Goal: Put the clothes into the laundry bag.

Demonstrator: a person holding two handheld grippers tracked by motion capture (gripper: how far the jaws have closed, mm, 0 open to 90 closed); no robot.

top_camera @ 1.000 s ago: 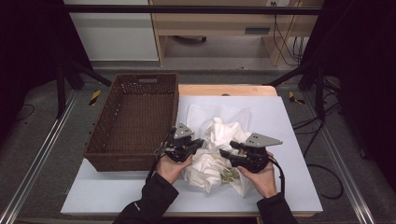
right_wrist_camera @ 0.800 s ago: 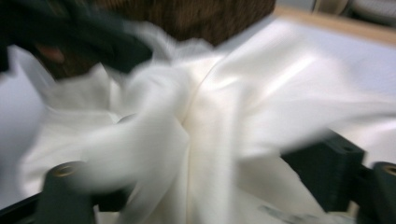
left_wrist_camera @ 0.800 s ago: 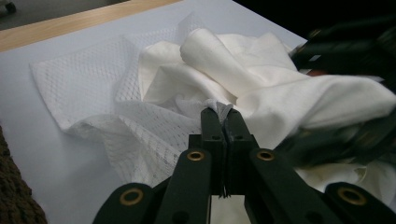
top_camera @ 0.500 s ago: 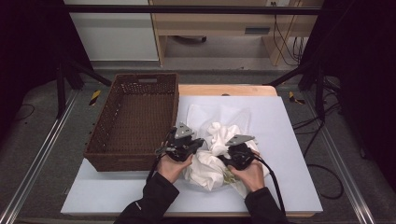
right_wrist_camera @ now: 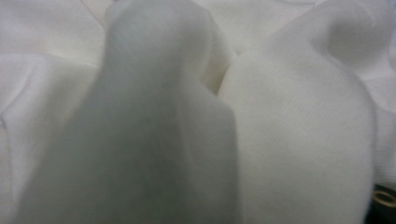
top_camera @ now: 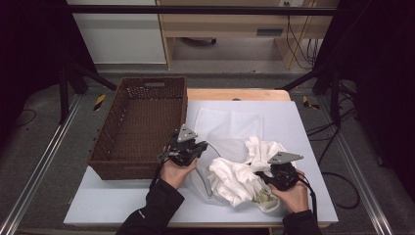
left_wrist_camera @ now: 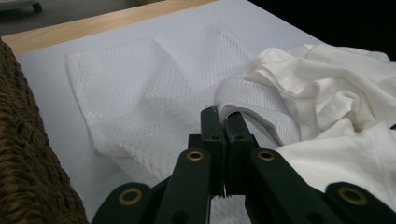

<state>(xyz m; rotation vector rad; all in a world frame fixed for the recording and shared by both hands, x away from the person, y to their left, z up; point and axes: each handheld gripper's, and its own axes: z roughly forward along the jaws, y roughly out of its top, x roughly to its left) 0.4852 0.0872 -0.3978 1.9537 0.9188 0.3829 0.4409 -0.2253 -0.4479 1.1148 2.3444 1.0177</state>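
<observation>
- Two white cloths lie on a pale sheet (top_camera: 303, 132) over a wooden table (top_camera: 235, 94): a crumpled garment (top_camera: 235, 178) by the near edge and a flat waffle towel (top_camera: 230, 127) behind it.
- Clenched, the left gripper (left_wrist_camera: 223, 122) pinches the towel's folded edge, just left of the garment.
- Buried in the garment's folds, the right gripper (top_camera: 274, 176) has just been closing; its grip can't be told.
- Left of the sheet stands a brown wicker basket (top_camera: 142, 122); grey floor and dark frames surround.

No text, label, brand, number or sign can be read anywhere: the cloths, the basket and the worktop carry no legible writing.
</observation>
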